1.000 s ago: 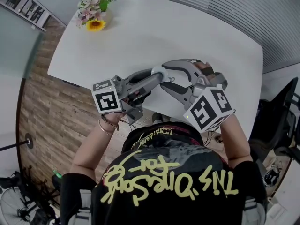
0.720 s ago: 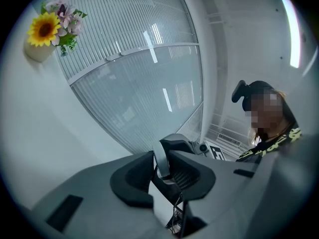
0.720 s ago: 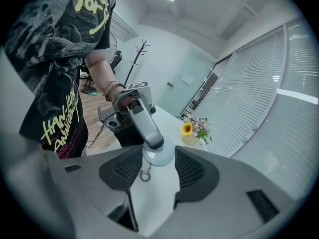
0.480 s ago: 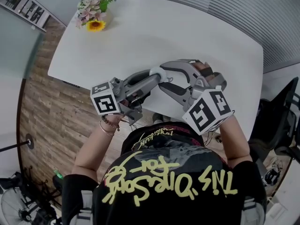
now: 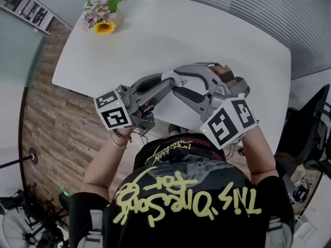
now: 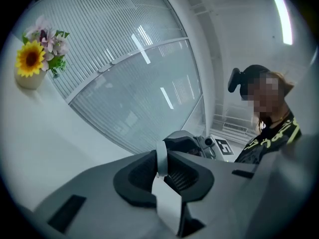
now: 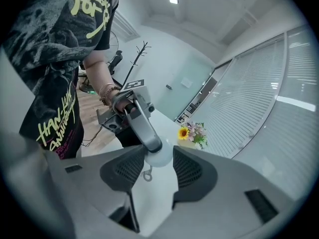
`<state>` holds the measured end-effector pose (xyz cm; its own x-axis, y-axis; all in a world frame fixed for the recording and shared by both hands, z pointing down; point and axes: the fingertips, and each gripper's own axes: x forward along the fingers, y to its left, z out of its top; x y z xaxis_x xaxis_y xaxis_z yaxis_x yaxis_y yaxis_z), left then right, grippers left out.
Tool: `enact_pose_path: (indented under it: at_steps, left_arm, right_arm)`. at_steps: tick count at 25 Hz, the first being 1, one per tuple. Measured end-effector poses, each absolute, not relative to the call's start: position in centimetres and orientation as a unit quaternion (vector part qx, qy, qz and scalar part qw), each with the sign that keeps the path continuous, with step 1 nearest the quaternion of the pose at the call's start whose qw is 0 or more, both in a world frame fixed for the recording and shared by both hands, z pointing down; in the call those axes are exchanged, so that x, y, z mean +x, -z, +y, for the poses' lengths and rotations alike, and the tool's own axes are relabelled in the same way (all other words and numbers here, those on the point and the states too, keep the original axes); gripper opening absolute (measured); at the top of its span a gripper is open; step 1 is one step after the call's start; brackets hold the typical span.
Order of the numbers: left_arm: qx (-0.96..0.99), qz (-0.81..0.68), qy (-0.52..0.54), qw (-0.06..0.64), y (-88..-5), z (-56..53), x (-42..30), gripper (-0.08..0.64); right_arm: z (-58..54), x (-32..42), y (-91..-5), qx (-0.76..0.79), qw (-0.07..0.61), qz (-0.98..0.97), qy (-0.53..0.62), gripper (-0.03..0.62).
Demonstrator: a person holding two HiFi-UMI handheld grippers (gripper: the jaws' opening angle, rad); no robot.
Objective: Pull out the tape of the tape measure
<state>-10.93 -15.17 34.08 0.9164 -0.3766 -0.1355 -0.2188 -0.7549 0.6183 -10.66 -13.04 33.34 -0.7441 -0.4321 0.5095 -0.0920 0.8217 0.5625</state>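
**Tape measure gripped at both ends, tape not yet drawn**

My right hand-held gripper (image 5: 177,81) has its pads clamped on either side of the round white tape measure (image 7: 160,158) and holds it in the air above the near edge of the table (image 5: 207,30). A small ring (image 7: 146,175) dangles beneath the case. My left hand-held gripper (image 6: 162,169) meets the case from the opposite side, its jaws almost together on a thin white strip at the case's rim, which I take for the tape end (image 6: 160,157). The jaws of both have just been closing, each with its piece between them. Done, in my judgement: case secured and tape end pinched. Left to do: the pull itself. The two hand-held grippers sit tip to tip, and no length of tape shows between them in any view.
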Motion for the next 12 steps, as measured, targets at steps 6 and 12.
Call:
enact_pose_path:
  at_steps: [6, 12]
  left_arm:
    - [0.949, -0.174, 0.109, 0.238, -32.6, -15.1, -11.1, 0.054]
    - [0.969, -0.182, 0.089, 0.143, -30.4, -14.6, -11.2, 0.054]
  right_arm:
    - [-13.4, -10.3, -32.6, 0.171, 0.295, -0.904, 0.258, 0.187]
    - [-14.3, -8.8, -33.0, 0.202, 0.300, -0.900, 0.244, 0.187]
